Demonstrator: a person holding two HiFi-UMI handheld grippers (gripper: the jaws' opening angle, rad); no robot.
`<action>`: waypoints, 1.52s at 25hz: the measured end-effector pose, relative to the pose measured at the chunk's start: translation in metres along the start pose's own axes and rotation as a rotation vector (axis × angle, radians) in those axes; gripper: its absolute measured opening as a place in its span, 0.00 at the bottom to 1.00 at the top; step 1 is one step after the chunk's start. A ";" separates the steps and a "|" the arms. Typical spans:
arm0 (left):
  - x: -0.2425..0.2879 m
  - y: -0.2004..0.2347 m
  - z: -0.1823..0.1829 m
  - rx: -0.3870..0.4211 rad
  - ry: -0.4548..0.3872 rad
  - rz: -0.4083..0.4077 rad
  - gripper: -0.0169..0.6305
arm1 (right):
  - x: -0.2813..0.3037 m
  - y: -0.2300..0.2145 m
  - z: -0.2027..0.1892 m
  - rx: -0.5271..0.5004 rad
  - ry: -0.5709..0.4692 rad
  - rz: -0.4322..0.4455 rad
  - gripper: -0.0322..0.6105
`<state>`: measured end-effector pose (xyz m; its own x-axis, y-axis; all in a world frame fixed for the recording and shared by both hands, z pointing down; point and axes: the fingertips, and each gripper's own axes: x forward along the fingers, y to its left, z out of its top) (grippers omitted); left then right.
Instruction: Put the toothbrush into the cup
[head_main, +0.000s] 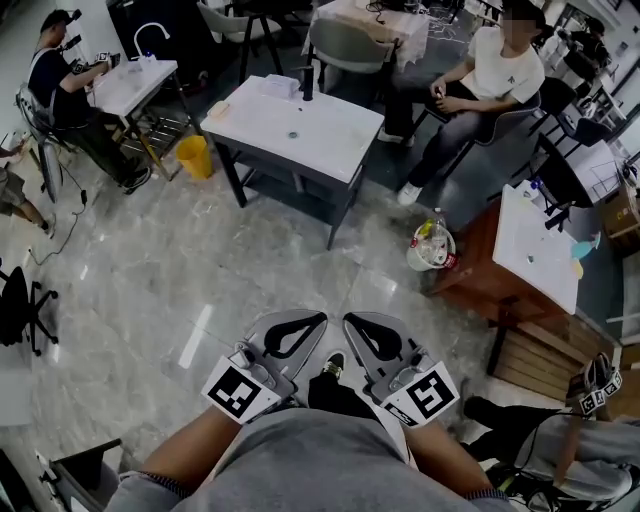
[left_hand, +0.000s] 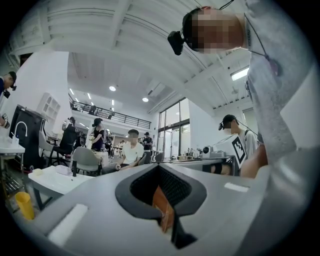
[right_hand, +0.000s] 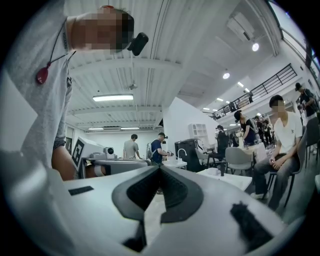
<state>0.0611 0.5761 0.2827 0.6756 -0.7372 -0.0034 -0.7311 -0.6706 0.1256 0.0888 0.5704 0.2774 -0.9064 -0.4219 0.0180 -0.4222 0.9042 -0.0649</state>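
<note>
No toothbrush or cup can be made out for certain in any view. Small teal and pale items (head_main: 581, 252) lie on the far edge of a white sink counter (head_main: 530, 245) at the right, too small to identify. My left gripper (head_main: 322, 319) and right gripper (head_main: 348, 319) are held side by side close to my body, over the marble floor. Both point level, with jaw tips touching and nothing held. The left gripper (left_hand: 159, 166) shows an orange tab inside its jaw hollow. The right gripper (right_hand: 160, 167) has an empty hollow.
A white table with a sink (head_main: 300, 125) stands ahead, a yellow bin (head_main: 194, 156) to its left. A seated person (head_main: 480, 90) is behind it. A bag of bottles (head_main: 432, 247) sits on the floor by the counter. Another person's marker cube (head_main: 598, 385) is at lower right.
</note>
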 end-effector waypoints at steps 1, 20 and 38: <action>0.007 0.001 0.001 0.002 0.004 -0.001 0.04 | 0.000 -0.007 0.002 -0.001 -0.002 0.002 0.07; 0.100 0.049 0.002 0.003 0.040 0.060 0.04 | 0.018 -0.104 0.010 -0.002 0.006 0.071 0.07; 0.160 0.187 0.012 -0.006 0.042 -0.061 0.04 | 0.131 -0.200 0.010 -0.012 0.021 -0.028 0.07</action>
<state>0.0314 0.3321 0.2940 0.7223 -0.6909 0.0308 -0.6881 -0.7134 0.1325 0.0545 0.3332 0.2824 -0.8941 -0.4460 0.0409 -0.4477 0.8926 -0.0524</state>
